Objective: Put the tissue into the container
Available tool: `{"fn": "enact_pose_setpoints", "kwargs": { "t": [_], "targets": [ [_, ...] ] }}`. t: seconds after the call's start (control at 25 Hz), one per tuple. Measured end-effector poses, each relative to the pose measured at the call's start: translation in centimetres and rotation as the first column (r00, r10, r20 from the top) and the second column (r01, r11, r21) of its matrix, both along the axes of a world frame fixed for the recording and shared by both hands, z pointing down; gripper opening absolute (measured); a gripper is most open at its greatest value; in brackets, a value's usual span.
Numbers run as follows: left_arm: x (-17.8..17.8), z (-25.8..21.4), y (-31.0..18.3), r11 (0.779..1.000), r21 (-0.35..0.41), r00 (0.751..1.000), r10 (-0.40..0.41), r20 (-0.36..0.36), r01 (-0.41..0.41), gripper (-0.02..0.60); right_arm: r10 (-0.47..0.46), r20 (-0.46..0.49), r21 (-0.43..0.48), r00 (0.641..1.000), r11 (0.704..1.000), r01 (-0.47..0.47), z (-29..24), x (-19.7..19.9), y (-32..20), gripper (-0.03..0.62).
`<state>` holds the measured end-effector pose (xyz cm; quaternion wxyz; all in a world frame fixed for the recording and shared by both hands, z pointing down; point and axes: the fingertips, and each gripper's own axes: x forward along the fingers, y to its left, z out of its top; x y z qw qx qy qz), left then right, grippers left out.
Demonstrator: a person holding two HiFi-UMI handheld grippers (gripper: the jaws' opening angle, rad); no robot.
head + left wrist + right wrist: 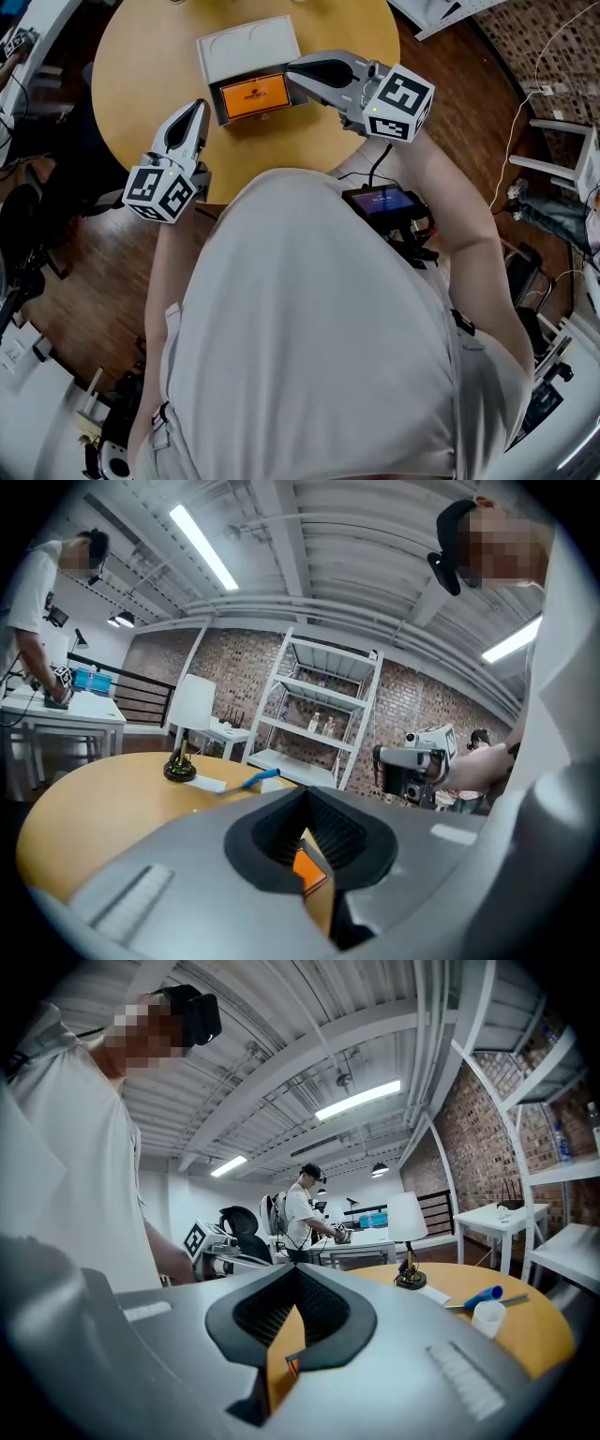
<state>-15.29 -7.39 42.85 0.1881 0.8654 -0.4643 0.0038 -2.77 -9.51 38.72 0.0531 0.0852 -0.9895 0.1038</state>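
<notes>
Head view, left gripper [198, 107] and right gripper [293, 72] closed, orange pack [254, 95] against box [246, 47]

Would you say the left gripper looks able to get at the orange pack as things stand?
Probably yes: only bare table lies between the left gripper and the orange pack, with the right gripper at its other side. The left's shut fingers would need opening first.
</notes>
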Motion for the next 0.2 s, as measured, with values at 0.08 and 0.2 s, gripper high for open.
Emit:
{"fn": "enact_pose_setpoints", "kwargs": {
  "t": [0.08, 0.2],
  "targets": [
    [0.3, -0.07, -0.06, 1.0, -0.002, 1.0, 0.006, 0.001, -0.006, 0.0, 0.002, 0.002, -0.001, 1.0, 1.0, -0.002, 0.01, 0.09, -0.04, 0.0],
    [0.89, 0.04, -0.07, 1.0, -0.005, 1.0, 0.019, 0.003, -0.019, 0.0, 0.005, 0.002, -0.007, 1.0, 1.0, -0.005, 0.21, 0.27, -0.07, 0.0]
  ]
}}
